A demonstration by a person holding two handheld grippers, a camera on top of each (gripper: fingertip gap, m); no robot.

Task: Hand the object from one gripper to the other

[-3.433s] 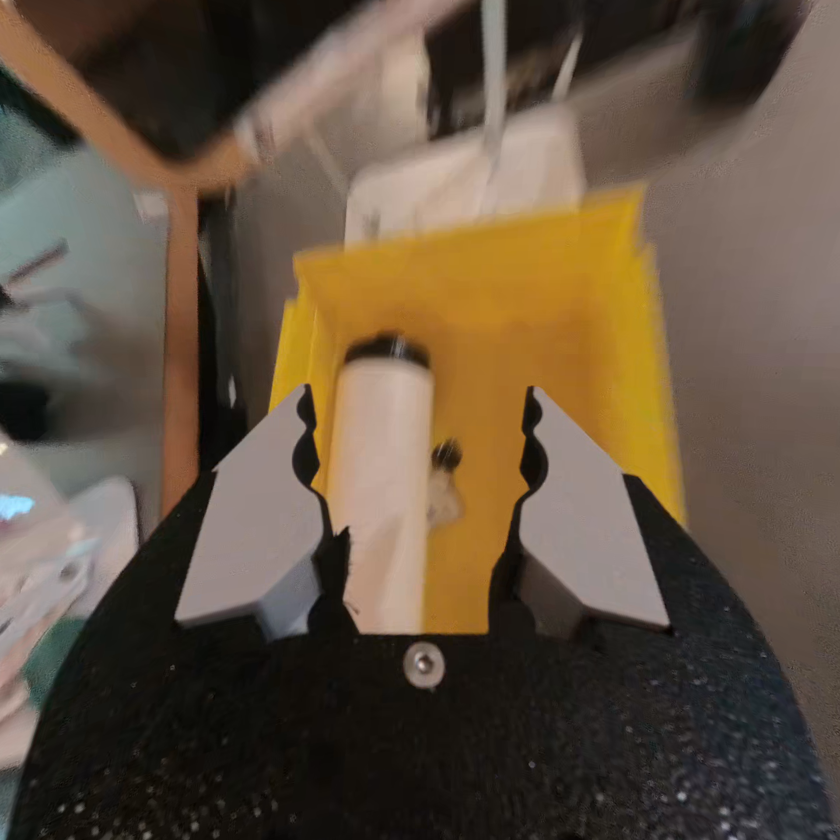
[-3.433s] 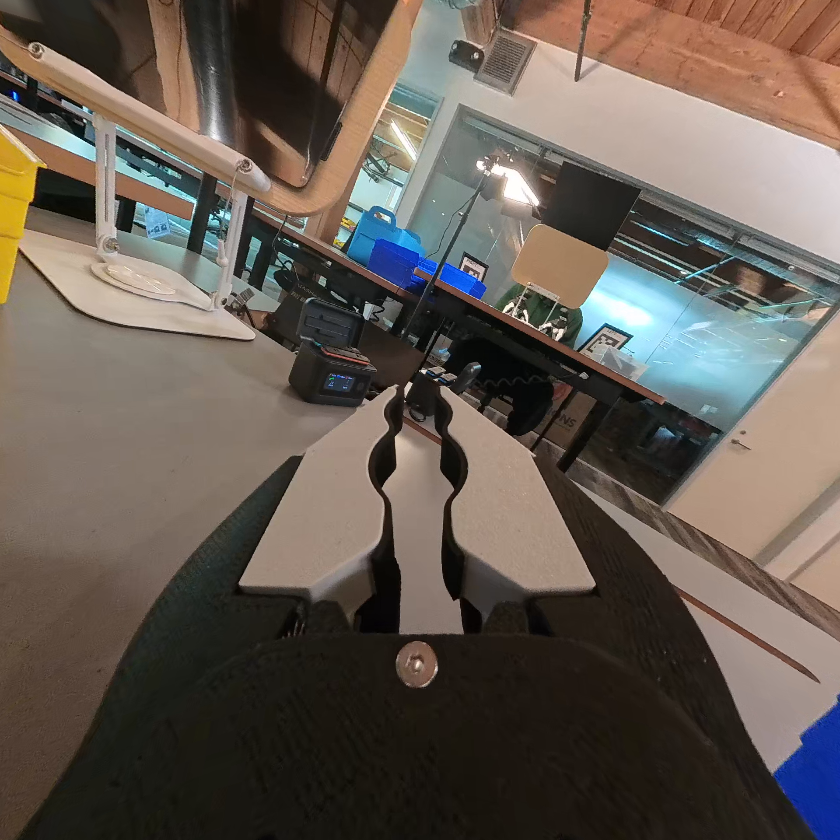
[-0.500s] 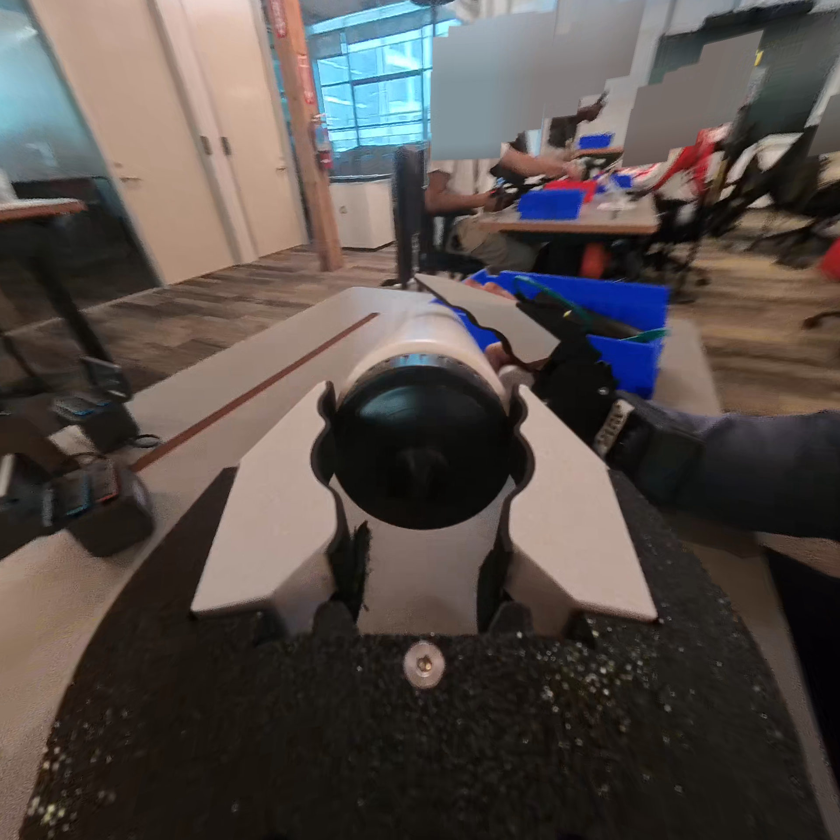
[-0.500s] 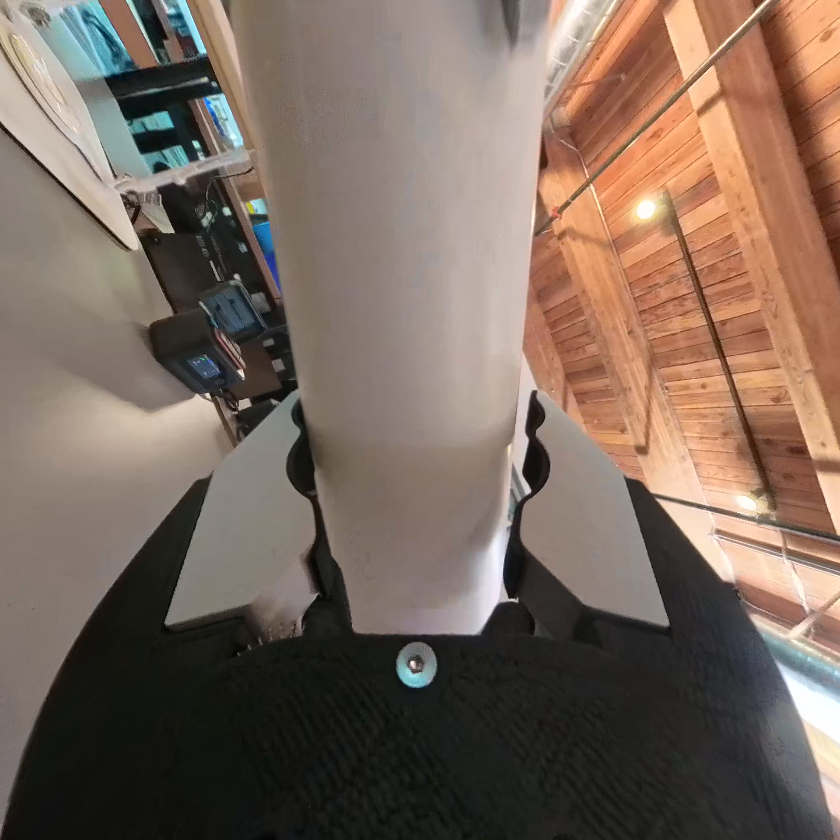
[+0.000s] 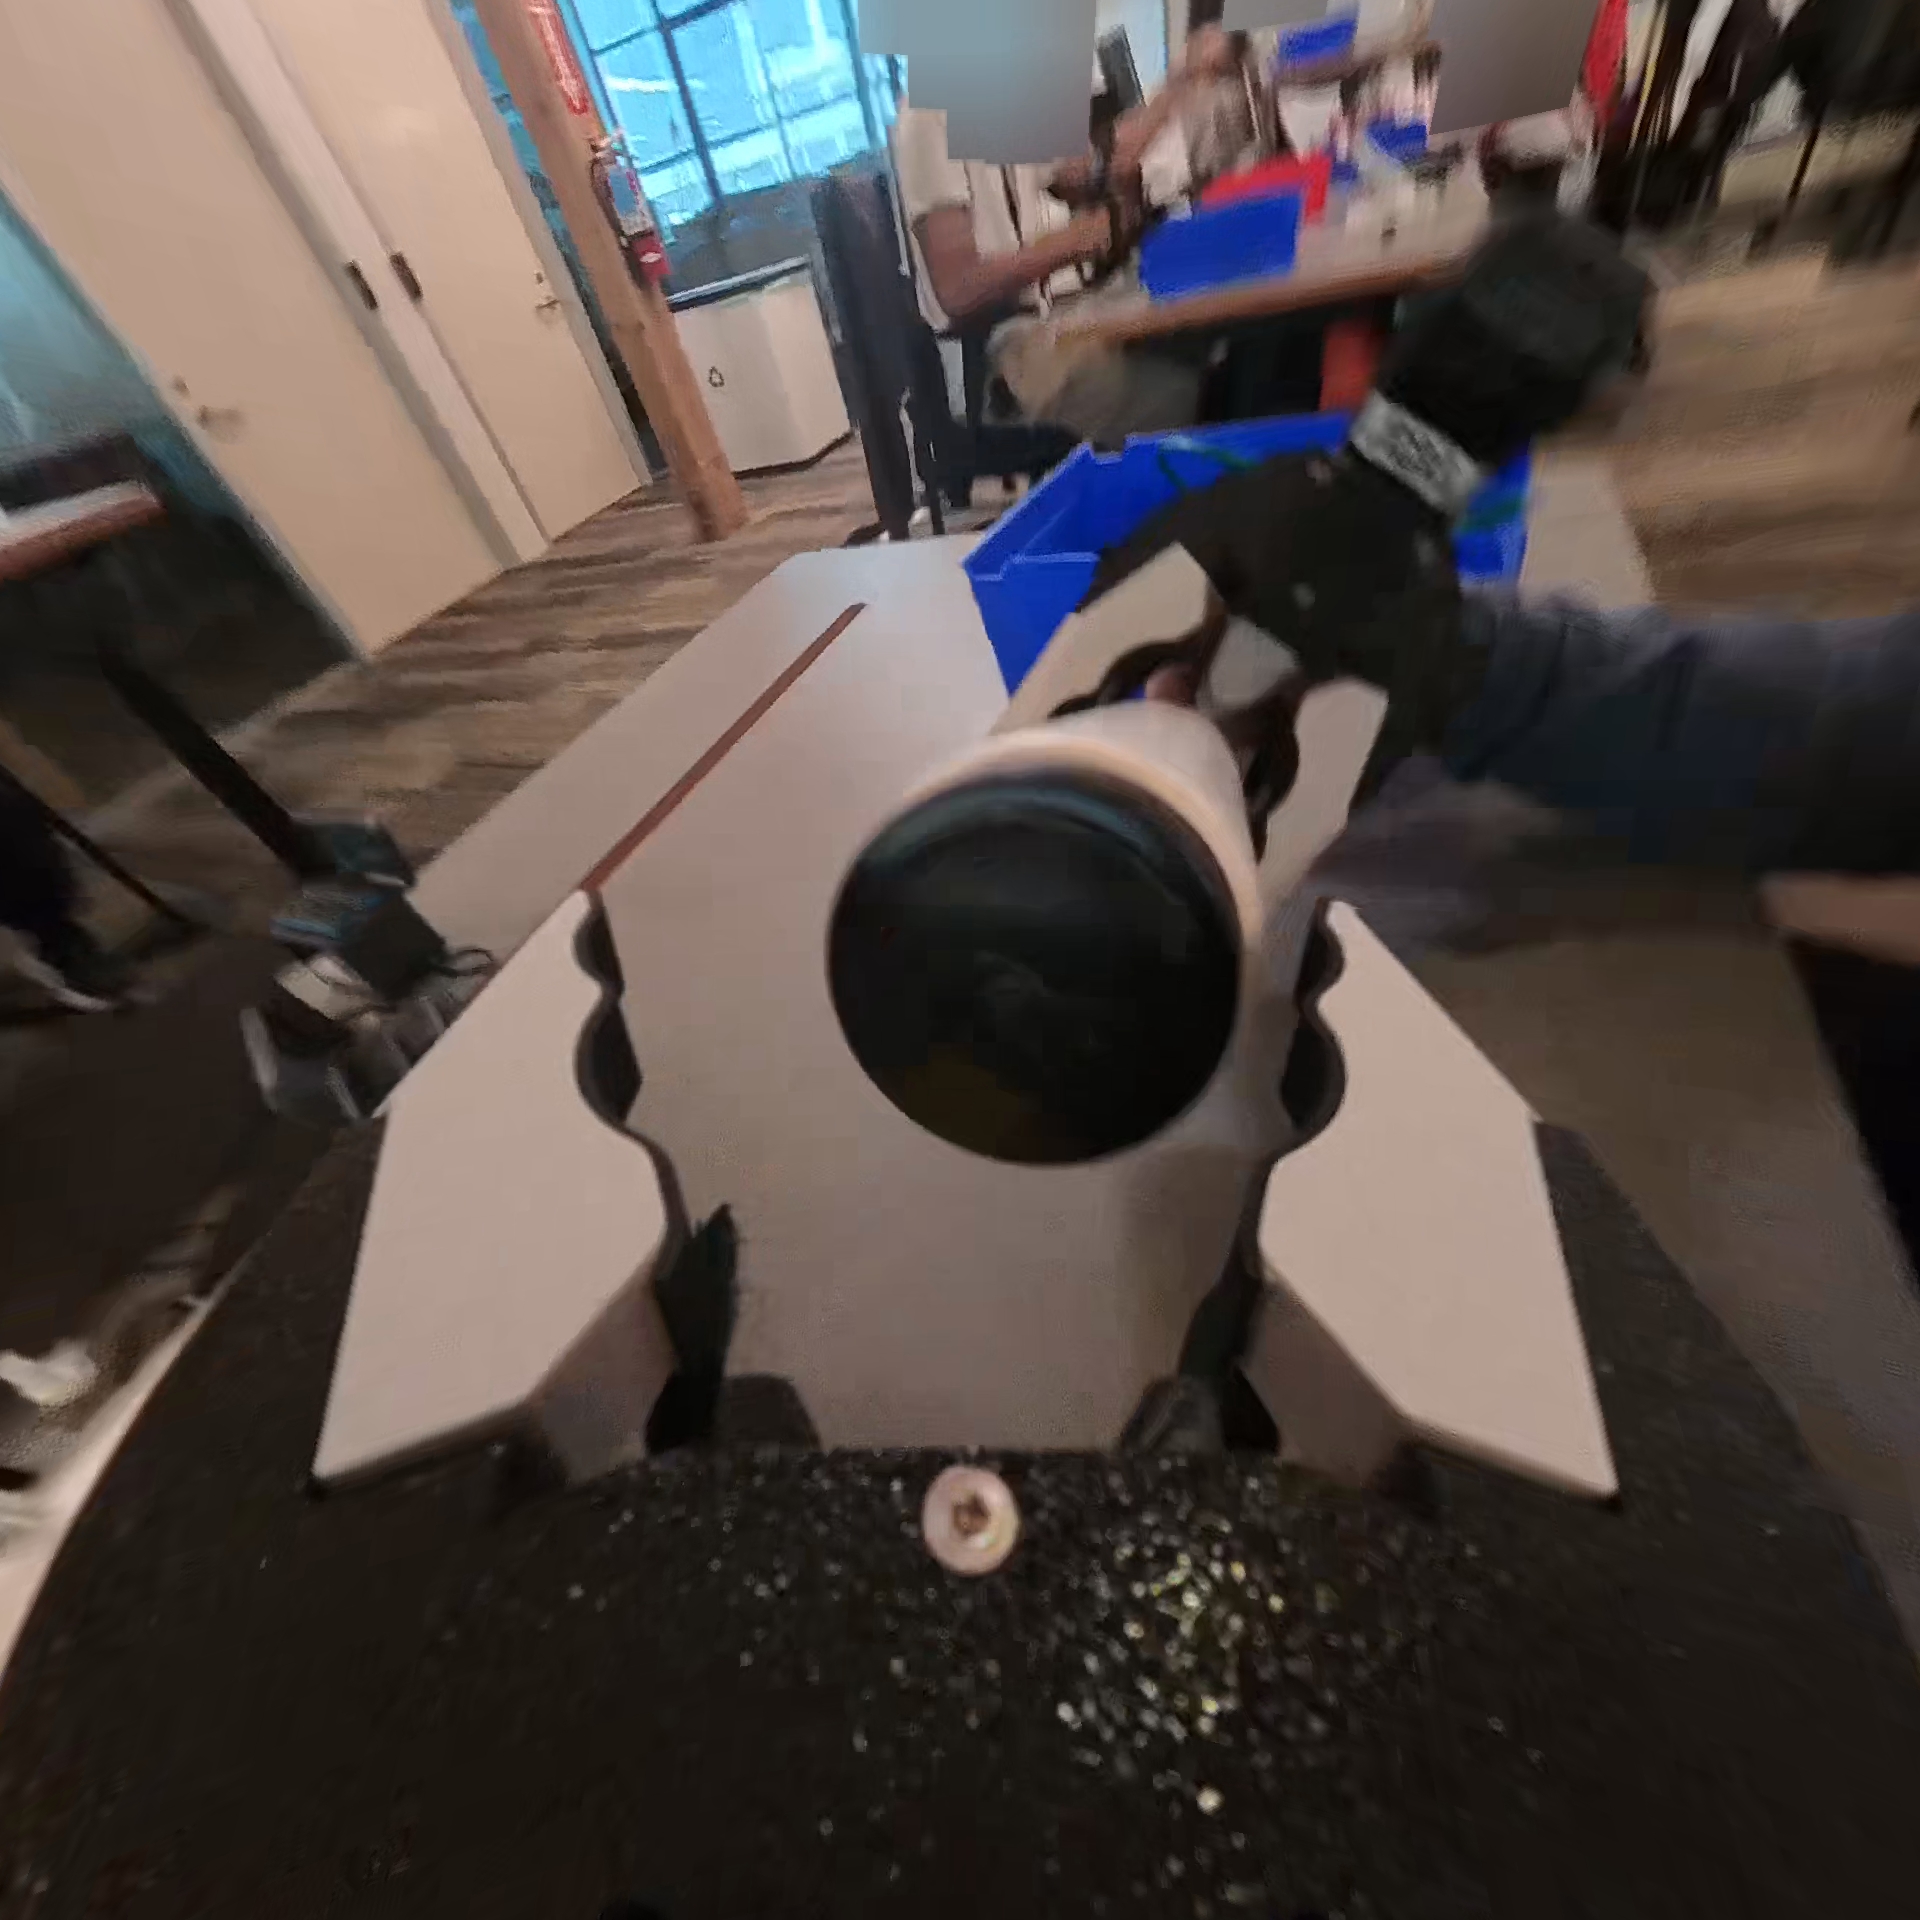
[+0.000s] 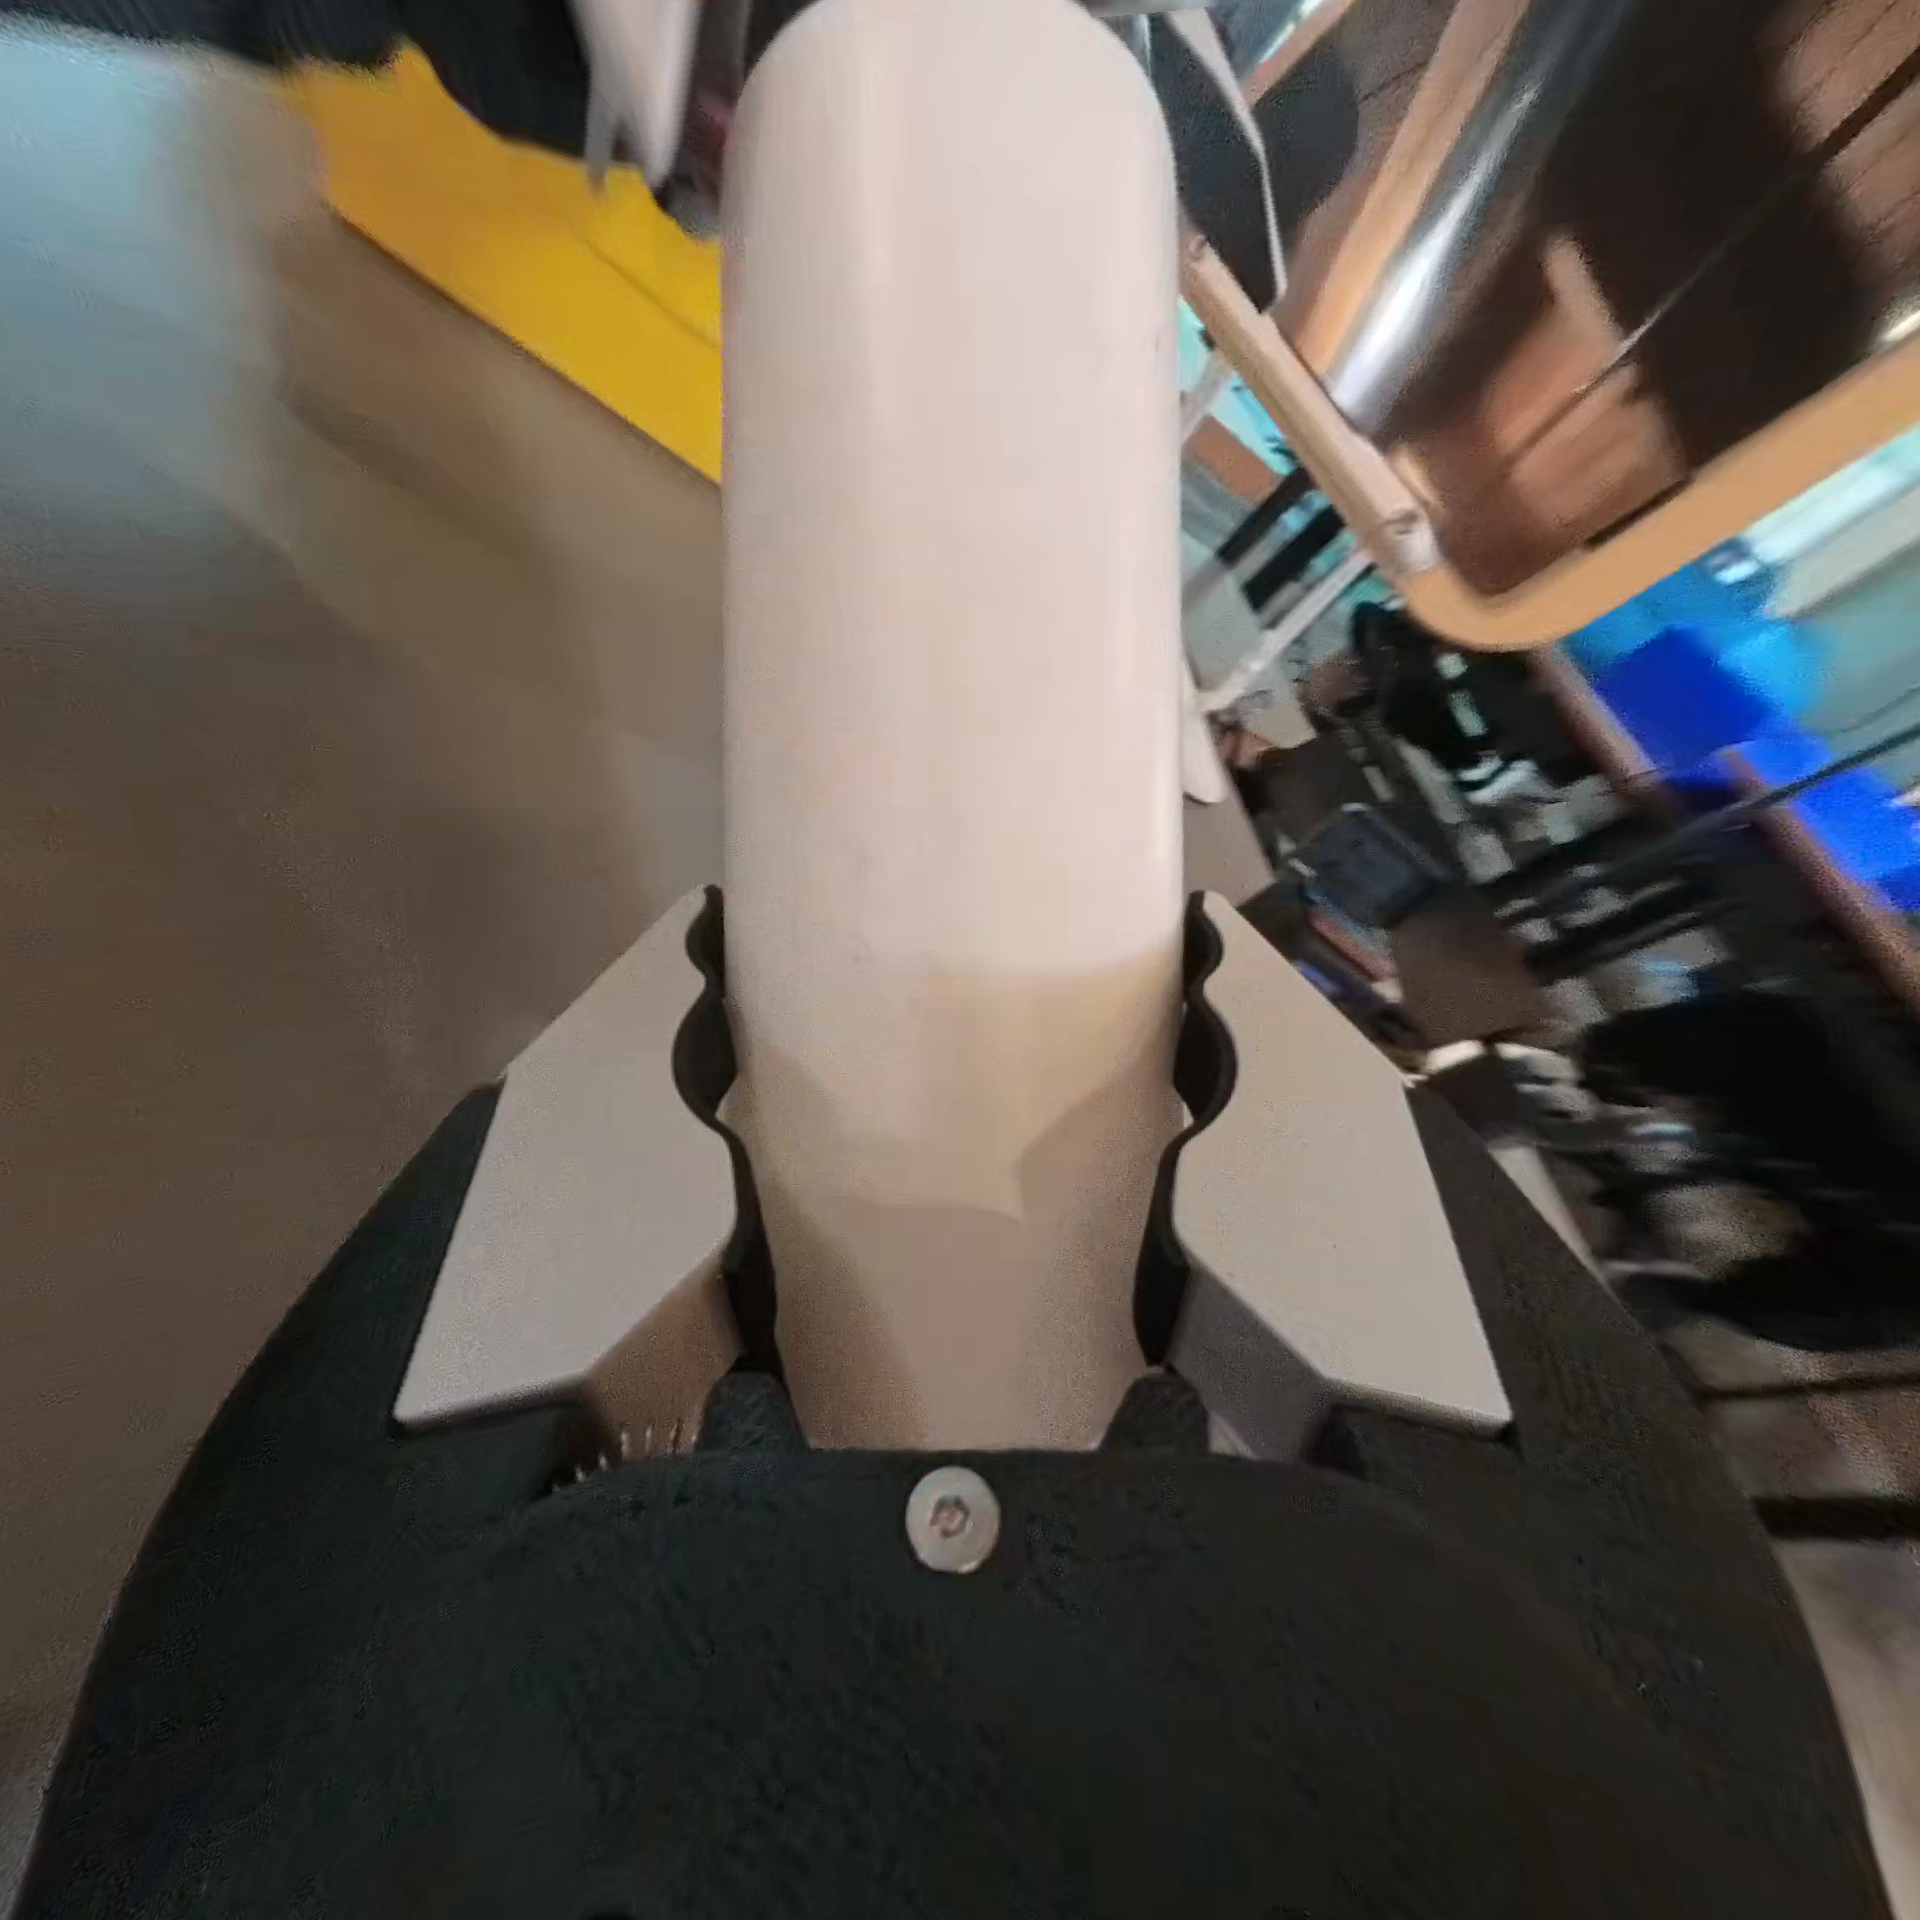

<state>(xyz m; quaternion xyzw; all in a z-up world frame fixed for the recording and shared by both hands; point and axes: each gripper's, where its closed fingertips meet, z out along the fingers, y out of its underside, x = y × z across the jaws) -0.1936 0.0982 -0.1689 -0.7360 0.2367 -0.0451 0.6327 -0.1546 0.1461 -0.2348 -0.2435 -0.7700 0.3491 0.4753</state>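
A white cylinder (image 6: 951, 623) with a black end cap (image 5: 1034, 971) is sitting clamped between the fingers of the right gripper (image 6: 951, 997), held above a grey table (image 5: 727, 790). The left gripper (image 5: 961, 1049) is standing with its fingers spread wide, the cap just in front of them toward its right finger, gripping nothing. Beyond the cylinder, a blue bin (image 5: 1049, 551) is resting on the table; a yellow bin (image 6: 540, 260) is lying to its other side.
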